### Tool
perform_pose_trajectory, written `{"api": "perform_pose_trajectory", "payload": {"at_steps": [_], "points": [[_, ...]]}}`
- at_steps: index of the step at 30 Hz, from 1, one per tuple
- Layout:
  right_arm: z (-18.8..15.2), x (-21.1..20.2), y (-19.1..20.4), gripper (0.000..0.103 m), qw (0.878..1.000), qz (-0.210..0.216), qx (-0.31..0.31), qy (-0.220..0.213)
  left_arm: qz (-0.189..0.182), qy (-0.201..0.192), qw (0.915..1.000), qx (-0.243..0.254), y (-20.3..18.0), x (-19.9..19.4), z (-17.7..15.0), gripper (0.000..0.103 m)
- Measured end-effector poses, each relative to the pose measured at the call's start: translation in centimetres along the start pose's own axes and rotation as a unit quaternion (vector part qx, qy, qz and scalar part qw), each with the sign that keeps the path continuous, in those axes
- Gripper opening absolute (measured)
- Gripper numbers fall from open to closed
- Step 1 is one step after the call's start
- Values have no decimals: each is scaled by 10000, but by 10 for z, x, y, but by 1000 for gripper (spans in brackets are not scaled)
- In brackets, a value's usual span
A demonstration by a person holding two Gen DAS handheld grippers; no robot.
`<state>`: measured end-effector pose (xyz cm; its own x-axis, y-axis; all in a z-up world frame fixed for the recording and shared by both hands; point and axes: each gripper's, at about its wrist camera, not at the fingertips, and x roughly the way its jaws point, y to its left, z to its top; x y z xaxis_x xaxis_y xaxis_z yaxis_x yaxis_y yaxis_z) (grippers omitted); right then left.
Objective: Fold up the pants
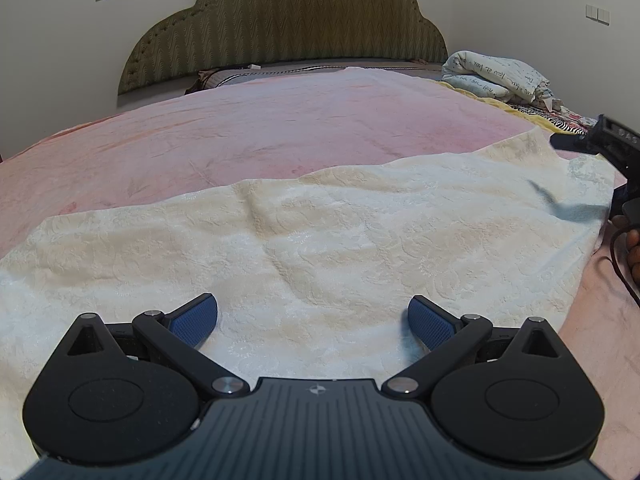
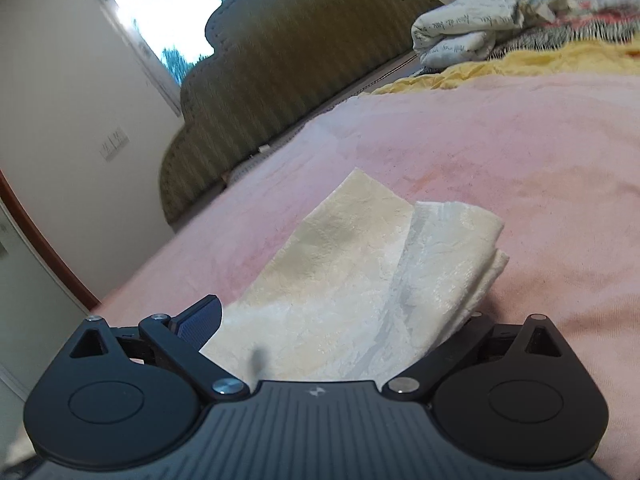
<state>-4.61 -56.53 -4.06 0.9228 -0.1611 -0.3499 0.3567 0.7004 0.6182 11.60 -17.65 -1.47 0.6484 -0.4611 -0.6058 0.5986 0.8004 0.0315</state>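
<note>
Cream textured pants (image 1: 320,232) lie spread on the pink bedspread (image 1: 240,136) of the bed, one end lifted at the far right by the right gripper (image 1: 600,148). Left gripper (image 1: 313,320) hangs low over the near edge of the fabric, blue fingers (image 1: 196,320) spread wide, holding nothing. In the right wrist view, the right gripper's left finger is set wide and folded pants fabric drapes over the right one, hiding it; grip can't be confirmed.
</note>
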Motion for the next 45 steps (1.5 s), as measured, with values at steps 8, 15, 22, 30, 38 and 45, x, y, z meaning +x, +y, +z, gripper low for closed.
{"api": "perform_pose_trajectory", "payload": {"at_steps": [8,15,22,30,38,45], "points": [[1,4,3,103,10000,-11,-62,32,-1,-1,10000,-1,0,0,0,103],[4,6,5,27,9988,-483,-118,24,11,-11,10000,-2,0,0,0,103],[6,3,3,11,9983,-550,-172,-69,167,-113,9998,-40,-2,-4,0,101],[8,-3,33,11,9906,-703,-1150,-229,-988,-515,9869,-1166,5,-22,18,100],[-8,-15,85,11,9632,-654,-2564,-466,-3310,-126,8785,-3444,29,11,35,101],[-59,-28,144,11,9077,-267,-4142,-625,-3943,-61,8334,-3872,15,29,46,102]]}}
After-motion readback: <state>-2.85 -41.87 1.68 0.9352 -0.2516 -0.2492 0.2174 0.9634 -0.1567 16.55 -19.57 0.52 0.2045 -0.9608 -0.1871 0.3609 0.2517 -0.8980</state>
